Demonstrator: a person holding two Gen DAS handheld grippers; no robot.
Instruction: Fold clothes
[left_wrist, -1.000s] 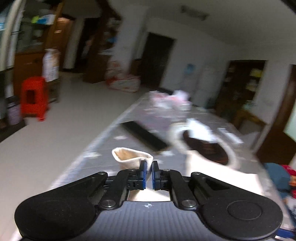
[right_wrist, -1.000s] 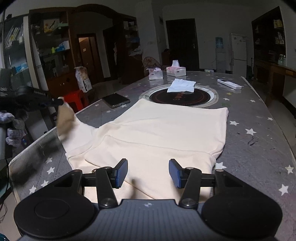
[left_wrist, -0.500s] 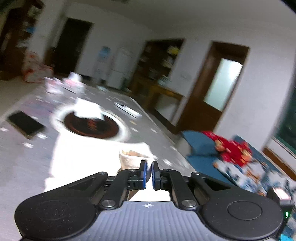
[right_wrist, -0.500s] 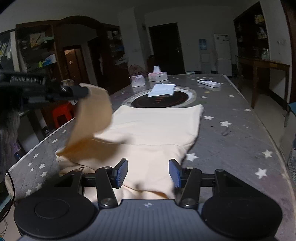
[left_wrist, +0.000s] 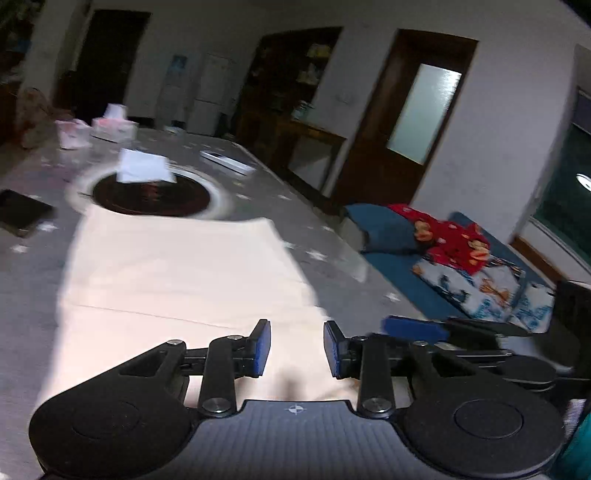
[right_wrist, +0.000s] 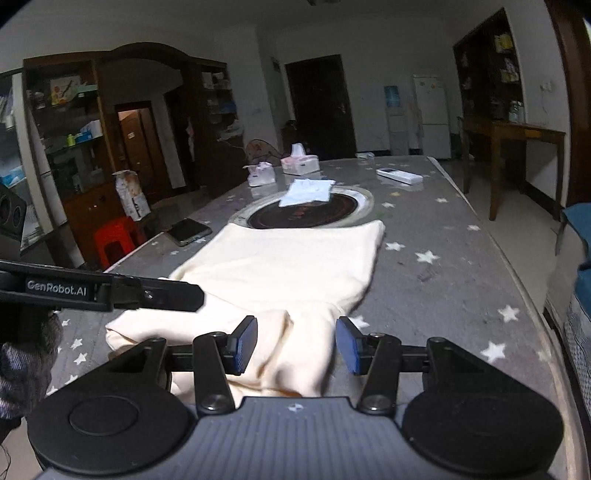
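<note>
Right under the left claw (left_wrist: 296, 349), open and holding nothing, lies the cream shirt (left_wrist: 192, 273) on the table (right_wrist: 443, 236). Beside it, the right claw (right_wrist: 296, 345) is open too. Next, pinch the near edge, lift slowly, fold it toward the far end.

Soft matt cream cloth garment (right_wrist: 295, 266) lies on a glossy star-printed table (right_wrist: 443, 236).

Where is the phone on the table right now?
In the right wrist view the phone lies at the table's left edge, just left of the cream garment and near the round hotplate.
</note>
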